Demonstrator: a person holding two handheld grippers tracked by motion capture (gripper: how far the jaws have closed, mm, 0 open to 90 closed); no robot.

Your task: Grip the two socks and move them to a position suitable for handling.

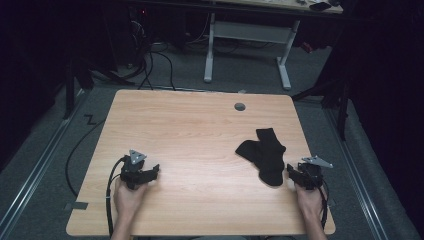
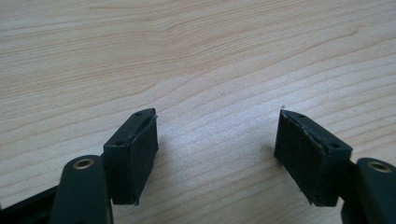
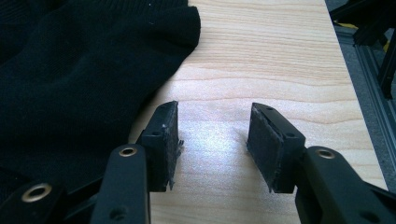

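1. Socks (image 1: 265, 155): black, heaped on the worktop (image 1: 200, 130), right of centre.
2. Right claw (image 3: 212, 140): released, nothing between its jaws, just beside the socks' edge.
3. Left claw (image 2: 217, 149): released over bare wood, well apart from the socks.

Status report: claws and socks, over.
Left claw open over bare table, holding nothing. Right claw open beside the black socks, nothing between its jaws. Socks lie loose on the table. Nothing in the way.
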